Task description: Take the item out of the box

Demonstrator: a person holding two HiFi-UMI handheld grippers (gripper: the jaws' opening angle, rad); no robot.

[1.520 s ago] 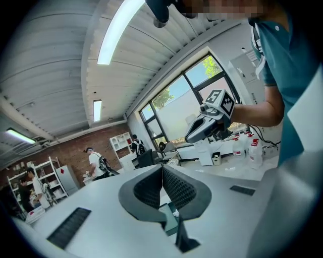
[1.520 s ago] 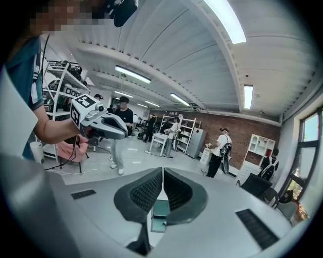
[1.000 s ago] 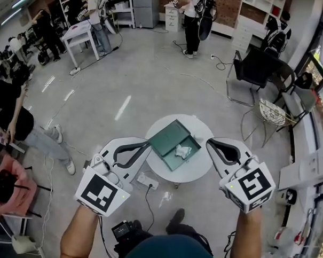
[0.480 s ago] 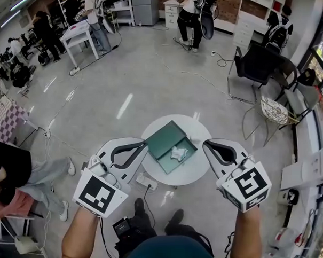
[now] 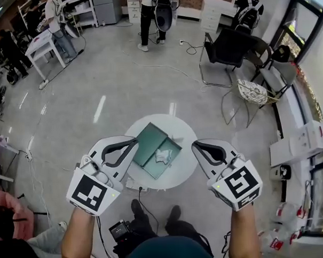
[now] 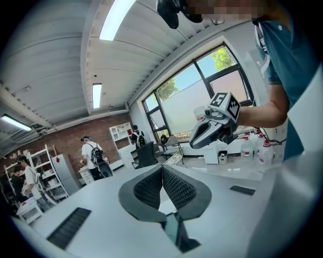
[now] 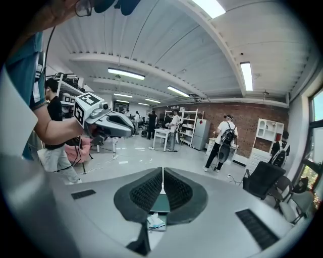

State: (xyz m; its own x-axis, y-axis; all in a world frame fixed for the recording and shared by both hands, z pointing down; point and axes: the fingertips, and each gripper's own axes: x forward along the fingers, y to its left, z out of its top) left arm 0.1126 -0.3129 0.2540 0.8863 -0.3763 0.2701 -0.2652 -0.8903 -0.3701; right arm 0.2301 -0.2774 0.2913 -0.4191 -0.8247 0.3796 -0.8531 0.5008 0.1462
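Note:
An open green box [image 5: 151, 148] lies on a small round white table [image 5: 185, 163], its lid folded back to the far left. A crumpled white item [image 5: 164, 156] rests inside the box's right half. My left gripper [image 5: 134, 143] hovers at the table's left edge with its jaws together and nothing between them. My right gripper [image 5: 195, 146] hovers at the table's right edge, also shut and empty. In the right gripper view the box [image 7: 160, 203] and the white item [image 7: 155, 220] show below the closed pads [image 7: 174, 189]. The left gripper view shows its pads [image 6: 176, 187] meeting.
A power strip [image 5: 133, 183] and cable lie on the floor by the table's foot. A black chair [image 5: 227, 50] and a wire chair [image 5: 252, 92] stand at the far right. People stand at shelves and a white table [image 5: 43, 43] at the back.
The head camera has swung, so table and box sit slightly lower and further left in frame. Both grippers keep their stance either side of the table, jaws unchanged. The near-left person has left view.

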